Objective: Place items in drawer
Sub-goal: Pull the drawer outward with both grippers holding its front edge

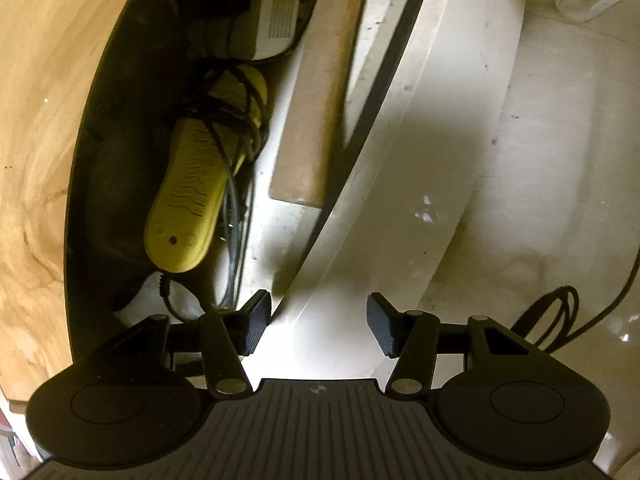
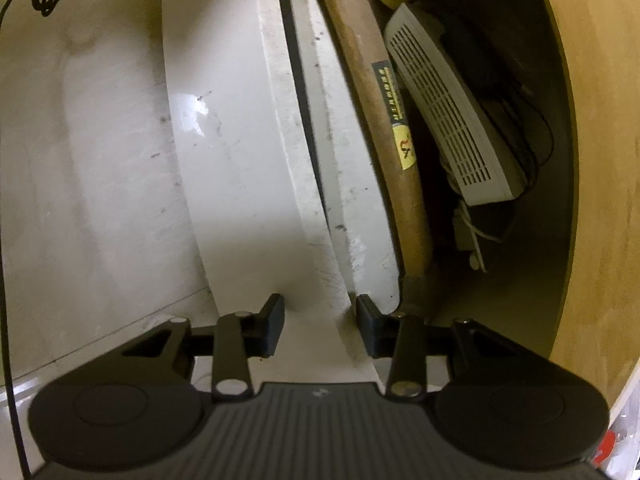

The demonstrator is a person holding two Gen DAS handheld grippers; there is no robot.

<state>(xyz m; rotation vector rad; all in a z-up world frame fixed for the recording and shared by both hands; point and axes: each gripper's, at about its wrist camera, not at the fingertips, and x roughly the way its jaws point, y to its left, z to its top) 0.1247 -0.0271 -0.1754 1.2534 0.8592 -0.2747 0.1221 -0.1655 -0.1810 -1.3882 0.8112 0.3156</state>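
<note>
Both grippers sit at the white drawer front, one at each end, and neither carries anything. On the left gripper [image 1: 319, 326] the jaws are spread wide, the near finger just over the drawer's edge, the front panel [image 1: 400, 152] lying in the gap without being pinched. On the right gripper [image 2: 320, 326] the jaws are parted less, straddling the panel's top edge [image 2: 316, 320]; whether the pads actually touch it I cannot tell.

Beyond them the drawer stands open under the wooden tabletop [image 1: 36, 120]. Inside lie a yellow shoe dryer [image 1: 188, 204] wound in its black cord, a wooden tool handle with a label [image 2: 394, 120], a white vented box [image 2: 444, 120] and a white sock [image 1: 160, 304]. So the items look to be in already, and the step in hand is likely closing.

To do it well, push both ends evenly so the drawer does not rack on its runner. Watch the handle lying just beside the front and the loose cord, which could snag. A black cable [image 1: 552, 316] trails on the floor, clear of the travel.
</note>
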